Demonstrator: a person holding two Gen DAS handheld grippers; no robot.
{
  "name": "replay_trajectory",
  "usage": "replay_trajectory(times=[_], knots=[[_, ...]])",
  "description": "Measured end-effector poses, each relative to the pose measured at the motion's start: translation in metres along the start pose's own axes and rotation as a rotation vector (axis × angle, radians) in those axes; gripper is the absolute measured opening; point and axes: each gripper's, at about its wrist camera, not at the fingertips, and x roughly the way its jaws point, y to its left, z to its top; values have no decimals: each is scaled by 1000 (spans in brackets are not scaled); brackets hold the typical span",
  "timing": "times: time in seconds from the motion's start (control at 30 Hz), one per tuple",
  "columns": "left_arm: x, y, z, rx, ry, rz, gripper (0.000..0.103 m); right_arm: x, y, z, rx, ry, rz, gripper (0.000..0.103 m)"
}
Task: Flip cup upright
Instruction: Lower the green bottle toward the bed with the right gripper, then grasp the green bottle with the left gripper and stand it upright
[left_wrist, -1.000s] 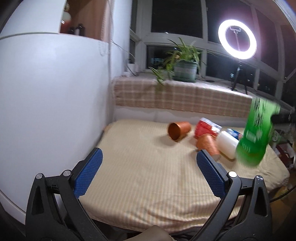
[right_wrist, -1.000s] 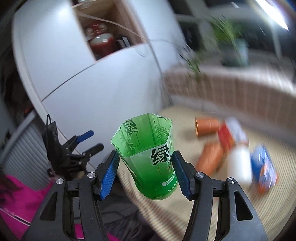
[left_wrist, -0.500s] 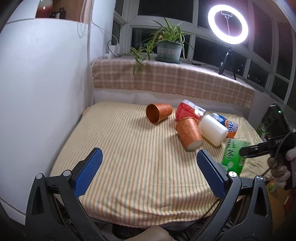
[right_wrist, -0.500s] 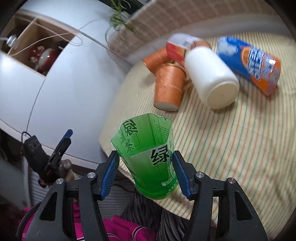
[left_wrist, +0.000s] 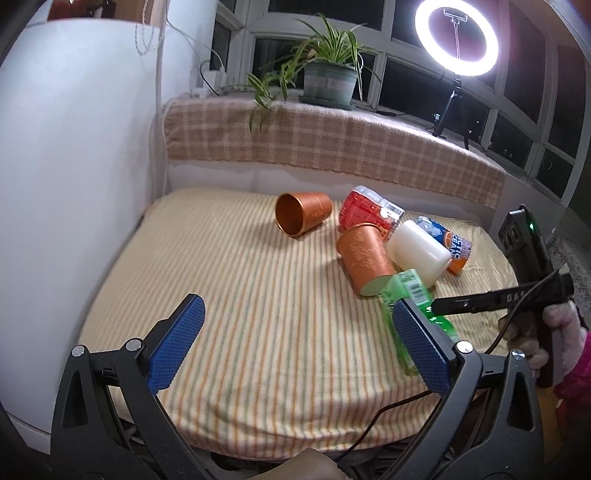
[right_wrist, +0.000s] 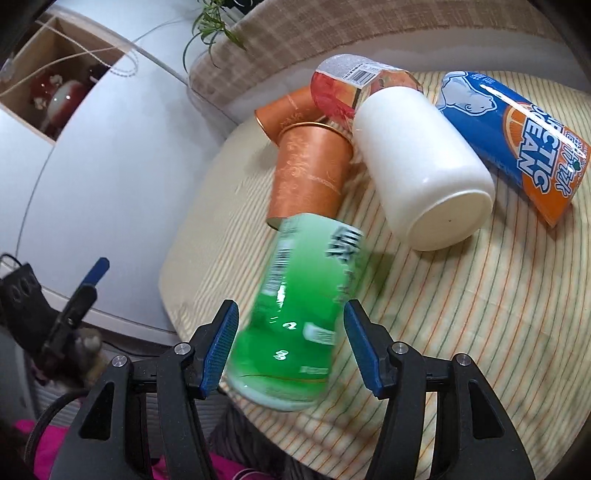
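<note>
A green translucent cup (right_wrist: 299, 314) with printed writing lies blurred between the fingers of my right gripper (right_wrist: 290, 343). The jaws stand wider than the cup, with gaps on both sides. The cup is tilted, its top end by the copper cup (right_wrist: 306, 173). In the left wrist view the green cup (left_wrist: 413, 306) shows near the table's front right, partly behind my left gripper's right finger (left_wrist: 421, 343). My left gripper (left_wrist: 295, 339) is open and empty above the table's front edge.
On the striped tablecloth (left_wrist: 240, 288) lie a second copper cup (left_wrist: 303, 218), a red cup (left_wrist: 369, 210), a white cup (right_wrist: 421, 173) and a blue-orange cup (right_wrist: 517, 144). A white cabinet (left_wrist: 74, 184) stands left. A plant and ring light stand on the sill behind.
My right gripper has opened and let go of the green cup, which has tipped over forward toward the copper cup. The right gripper came down closer to the table.
</note>
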Motion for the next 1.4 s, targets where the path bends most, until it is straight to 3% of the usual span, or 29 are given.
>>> replay_trajectory(times=[0.17,0.33,0.57,0.73,0.97,1.07,1.4], knots=[[22,-2,7,-56,82,-100,103,-21,2,-17,-16,-93,-31,59],[58,-11,11,-137,217,-241,101,-58,15,-52,-80,-239,-160,63],[108,-34,8,-225,395,-375,101,-97,5,-104,-18,-357,-262,63],[131,-49,8,-279,455,-419,101,-113,-3,-127,48,-415,-325,63],[161,-63,6,-326,529,-425,100,-118,-3,-138,72,-436,-359,63],[169,-67,3,-325,548,-421,92,-118,-2,-137,58,-439,-371,63],[183,-82,-4,-285,583,-418,80,-116,-9,-141,77,-433,-367,64]])
